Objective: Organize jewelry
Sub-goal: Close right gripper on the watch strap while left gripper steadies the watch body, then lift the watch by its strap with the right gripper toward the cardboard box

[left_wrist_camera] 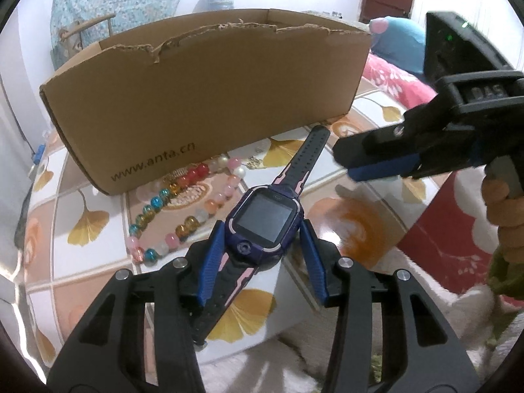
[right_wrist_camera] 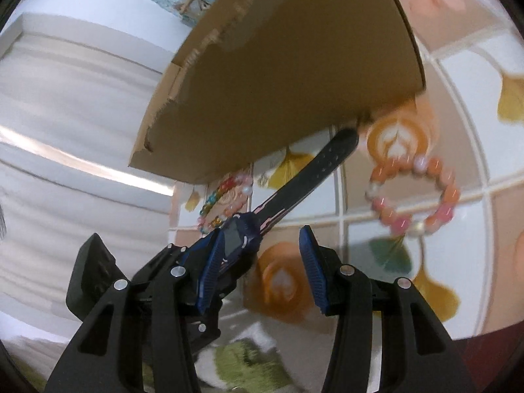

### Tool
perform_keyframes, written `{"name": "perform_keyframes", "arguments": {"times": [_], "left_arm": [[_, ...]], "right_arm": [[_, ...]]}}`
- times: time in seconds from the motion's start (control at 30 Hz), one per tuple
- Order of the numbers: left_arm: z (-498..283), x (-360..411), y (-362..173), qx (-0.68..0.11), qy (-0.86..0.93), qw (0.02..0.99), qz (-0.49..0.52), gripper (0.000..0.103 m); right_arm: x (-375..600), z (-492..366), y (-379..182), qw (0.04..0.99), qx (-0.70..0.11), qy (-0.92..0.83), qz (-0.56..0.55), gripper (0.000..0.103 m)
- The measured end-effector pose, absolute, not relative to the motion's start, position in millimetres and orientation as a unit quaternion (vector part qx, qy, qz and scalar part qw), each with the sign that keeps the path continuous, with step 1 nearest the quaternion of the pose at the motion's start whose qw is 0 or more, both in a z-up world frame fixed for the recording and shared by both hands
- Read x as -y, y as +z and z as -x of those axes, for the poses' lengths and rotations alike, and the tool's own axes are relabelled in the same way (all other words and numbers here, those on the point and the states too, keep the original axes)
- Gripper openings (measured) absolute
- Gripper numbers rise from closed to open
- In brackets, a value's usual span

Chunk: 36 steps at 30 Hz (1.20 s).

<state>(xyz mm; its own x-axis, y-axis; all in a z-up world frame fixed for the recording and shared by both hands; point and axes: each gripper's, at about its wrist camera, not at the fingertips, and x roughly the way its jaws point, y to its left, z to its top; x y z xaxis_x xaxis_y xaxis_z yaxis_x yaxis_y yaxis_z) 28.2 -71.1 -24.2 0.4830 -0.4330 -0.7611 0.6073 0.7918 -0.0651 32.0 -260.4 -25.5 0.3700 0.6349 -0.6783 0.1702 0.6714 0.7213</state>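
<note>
In the left wrist view, a purple kids' smartwatch [left_wrist_camera: 263, 221] is being pinched at its case by the left hand-held gripper [left_wrist_camera: 263, 239], above the counter [left_wrist_camera: 98, 196]. A colorful bead bracelet [left_wrist_camera: 183, 203] is being seen lying beside a cardboard box [left_wrist_camera: 203, 98]. The right hand-held gripper [left_wrist_camera: 376, 160] is being held nearby, pressed together.

In the right wrist view, the right hand-held gripper [right_wrist_camera: 262, 262] is being shown spread wide, so its state cannot be told. An orange bead bracelet [right_wrist_camera: 412, 196] is being seen on the counter [right_wrist_camera: 458, 131].

left wrist: close, facing box [left_wrist_camera: 203, 98] | right wrist: tilted | shared: watch [left_wrist_camera: 262, 222]
</note>
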Motion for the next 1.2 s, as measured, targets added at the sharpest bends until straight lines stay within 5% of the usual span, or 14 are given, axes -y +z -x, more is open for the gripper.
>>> {"name": "perform_keyframes", "arguments": {"times": [0.8,0.97,1.2], "left_arm": [[-37,26,-27,-0.421,-0.368,0.828,0.045,0.045],[-36,28,-25,-0.420,-0.370,0.828,0.038,0.039],[-35,34,-26,-0.422,-0.367,0.829,0.017,0.038]], "right_arm": [[257,-34,-64,0.632,-0.561,0.123,-0.521,0.031],[255,-42,-60,0.649,-0.560,0.104,-0.505,0.010],[240,-46,-36,0.709,-0.554,0.091,-0.427,0.006]]}}
